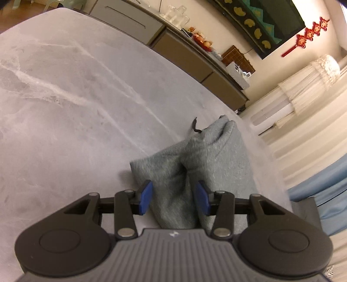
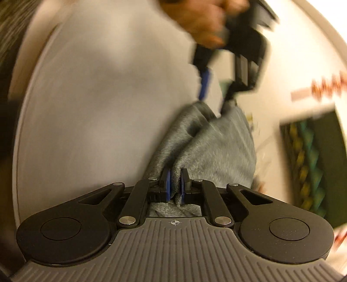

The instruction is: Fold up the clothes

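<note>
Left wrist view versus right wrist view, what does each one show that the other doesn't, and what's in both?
Only the left wrist view shows the sideboard, the red wall ornament, the curtains and the left gripper open around a fold of cloth. Only the right wrist view, which is blurred, shows the right gripper shut on the cloth and the person's hand. Both show the grey garment on the grey table.

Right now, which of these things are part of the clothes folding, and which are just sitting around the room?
Part of the job:
grey garment
left gripper, open around a fold
right gripper, clamped on the cloth
grey table under it

Just lying about:
sideboard with glassware
red knot ornament
white curtains
</note>
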The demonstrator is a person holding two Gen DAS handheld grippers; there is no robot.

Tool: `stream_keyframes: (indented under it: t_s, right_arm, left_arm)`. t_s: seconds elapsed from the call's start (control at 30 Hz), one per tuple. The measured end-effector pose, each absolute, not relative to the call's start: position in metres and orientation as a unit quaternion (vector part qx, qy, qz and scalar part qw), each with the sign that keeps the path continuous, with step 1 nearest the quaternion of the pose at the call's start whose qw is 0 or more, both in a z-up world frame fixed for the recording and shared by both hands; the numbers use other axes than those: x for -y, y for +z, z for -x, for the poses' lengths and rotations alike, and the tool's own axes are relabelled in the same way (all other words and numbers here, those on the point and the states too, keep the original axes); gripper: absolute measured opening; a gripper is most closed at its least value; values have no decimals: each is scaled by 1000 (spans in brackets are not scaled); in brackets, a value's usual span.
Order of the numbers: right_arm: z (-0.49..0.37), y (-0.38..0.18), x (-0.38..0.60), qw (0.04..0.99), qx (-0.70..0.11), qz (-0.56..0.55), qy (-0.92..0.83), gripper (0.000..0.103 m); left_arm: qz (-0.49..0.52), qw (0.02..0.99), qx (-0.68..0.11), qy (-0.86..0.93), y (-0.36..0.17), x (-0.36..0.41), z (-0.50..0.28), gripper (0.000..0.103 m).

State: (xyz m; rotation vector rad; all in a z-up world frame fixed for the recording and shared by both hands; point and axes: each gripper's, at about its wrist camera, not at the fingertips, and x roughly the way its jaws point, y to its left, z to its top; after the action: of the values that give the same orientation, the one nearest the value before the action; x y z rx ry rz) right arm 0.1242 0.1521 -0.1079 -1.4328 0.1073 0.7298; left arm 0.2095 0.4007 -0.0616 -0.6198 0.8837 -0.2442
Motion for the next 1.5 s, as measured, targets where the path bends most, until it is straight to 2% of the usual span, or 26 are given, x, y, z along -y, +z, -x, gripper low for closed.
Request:
stream_keyframes:
  t_s: [0.1,0.27,0.3,0.37,0.43,0.57,0.7,0.73,0.77,0.8,0.83,0.93,1.07,1.17,1.2,1.23,1.27,1.3,1.4,1.5]
  right_arm:
    - [-124,-114,-141,655,-22,680,330,11]
    - [-158,-96,-114,690,-104,654,293,14]
    - [-162,-90,-111,704,-119,639,288,26]
    - [-162,-66,-108,743,-139,591,281,39]
    - [-156,-42,-112,784,-144,531,288,39]
    - [-152,-21,-156,806,-110,490,314,46]
    - [-182,-53,-205,789,-105,519,311,45]
    - [-192,-59,-213,787,-114,523,308,43]
    - [-202,-64,-221,785,-126,524,305,36]
    - [-211,-66,-225,787,-140,519,302,21]
    - [-211,-58,-226,796,-145,505,300,18]
    - [-186,-31,-218,819,-144,461,310,15]
    - [-159,-55,-216,801,-150,482,323,15]
    - [-166,-69,-209,801,-161,465,342,19]
    - [-163,-72,-205,796,-151,468,352,31]
    - [-158,-71,-199,791,-150,461,373,39]
    - [-154,-67,-191,786,-152,450,396,59]
    - [-149,-62,-181,789,-152,437,405,64]
    - [-135,-44,-144,814,-153,387,405,54]
    - [-141,-34,-103,868,-170,306,353,49]
  left_arm:
    - [242,865,-422,-125,-53,-387,-206,44]
    - [15,908,-375,-186,-29,-330,-174,44]
    - [-11,907,-370,-202,-28,-319,-170,44]
    - [-57,903,-362,-225,-32,-300,-163,44]
    - [-85,897,-369,-228,-39,-288,-164,44]
    - [-76,890,-401,-203,-54,-294,-179,46]
    - [-48,888,-406,-210,-64,-305,-184,47]
    - [-46,889,-404,-212,-66,-307,-184,47]
    - [-42,889,-404,-213,-66,-308,-183,47]
    - [-34,888,-405,-215,-66,-311,-184,47]
    - [-26,888,-406,-217,-67,-314,-185,40]
    - [-15,885,-407,-224,-69,-316,-190,45]
    - [-40,881,-404,-245,-70,-313,-187,46]
    - [-43,880,-396,-257,-62,-328,-178,46]
    - [-34,883,-391,-259,-60,-335,-175,46]
    - [-22,885,-386,-260,-57,-343,-173,46]
    - [-12,888,-379,-259,-53,-348,-172,46]
    - [-2,892,-371,-257,-49,-353,-172,45]
    - [30,900,-344,-265,-35,-362,-172,44]
    - [60,900,-319,-291,-24,-361,-172,44]
